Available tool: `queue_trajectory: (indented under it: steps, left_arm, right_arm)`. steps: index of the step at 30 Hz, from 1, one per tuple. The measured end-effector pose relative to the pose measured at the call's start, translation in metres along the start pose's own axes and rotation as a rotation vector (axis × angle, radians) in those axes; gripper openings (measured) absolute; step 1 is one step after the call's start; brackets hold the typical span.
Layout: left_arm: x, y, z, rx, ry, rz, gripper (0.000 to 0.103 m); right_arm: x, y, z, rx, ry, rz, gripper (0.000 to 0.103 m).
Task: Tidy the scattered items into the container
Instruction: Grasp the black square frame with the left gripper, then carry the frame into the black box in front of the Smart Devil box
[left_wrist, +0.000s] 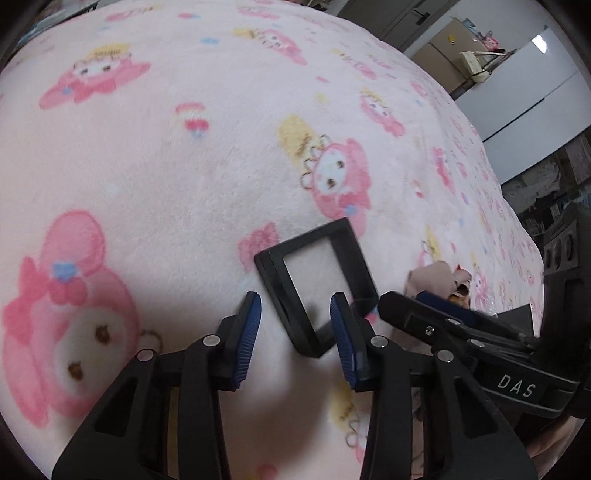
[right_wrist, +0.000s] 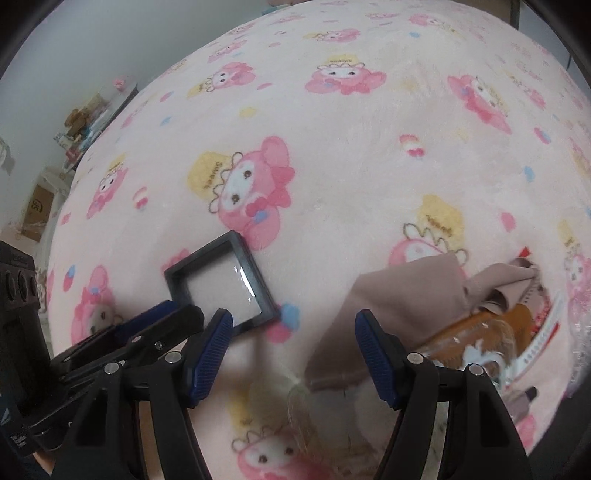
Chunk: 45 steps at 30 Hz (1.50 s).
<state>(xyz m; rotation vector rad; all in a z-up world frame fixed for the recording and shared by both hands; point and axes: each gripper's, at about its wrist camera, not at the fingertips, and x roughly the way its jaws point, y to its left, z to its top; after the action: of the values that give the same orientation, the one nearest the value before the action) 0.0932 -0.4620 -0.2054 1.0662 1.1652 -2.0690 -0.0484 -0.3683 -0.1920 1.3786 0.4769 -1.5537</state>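
Left tongs (left_wrist: 295, 325) spread wide astride the near corner of the black frame (left_wrist: 317, 280), positioned for pickup off the pink blanket (left_wrist: 184, 166). Right tongs (right_wrist: 293, 354) wide, empty, above a clear container (right_wrist: 480, 343) beside a beige cloth (right_wrist: 399, 306).

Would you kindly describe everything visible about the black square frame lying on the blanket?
The black square frame is a flat, hard-looking case with a thick dark border, seemingly two stacked layers, around a clear, glossy window that catches a glint of light. It lies flat on the pink cartoon-print blanket, turned so a corner points toward the cameras. The left gripper is open with its fingers either side of the near corner, not visibly clamping it. The right gripper is open beside it, apart from it.
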Motion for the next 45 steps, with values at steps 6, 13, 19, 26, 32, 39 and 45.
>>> queue_trajectory:
  steps: [6,13,19,26,32,39,45]
  left_arm:
    - [0.013,0.004,0.000,-0.020,0.018,-0.012,0.035]
    - [-0.005,-0.009,-0.002,0.028,-0.002,-0.004,0.024]
    - [-0.063,-0.048,-0.010,0.124,-0.058,-0.080,0.023]
    - [-0.104,-0.137,-0.043,0.313,-0.051,-0.247,0.018]
    - [-0.100,-0.224,-0.091,0.473,0.016,-0.360,0.018]
    - [-0.085,-0.313,-0.153,0.598,0.132,-0.466,0.018]
    - [-0.053,-0.368,-0.192,0.649,0.244,-0.504,0.018]
  right_arm:
    - [0.020,-0.012,0.003,0.061,0.041,0.168,0.064]
    - [0.018,-0.008,0.002,0.052,0.037,0.266,0.042]
    - [-0.038,-0.003,-0.016,0.053,-0.091,0.289,0.037]
    - [-0.147,-0.019,-0.075,0.065,-0.255,0.167,0.037]
    - [-0.218,-0.079,-0.135,0.172,-0.358,0.062,0.037]
    - [-0.279,-0.142,-0.213,0.281,-0.432,-0.048,0.037]
    - [-0.300,-0.201,-0.253,0.369,-0.439,-0.075,0.037]
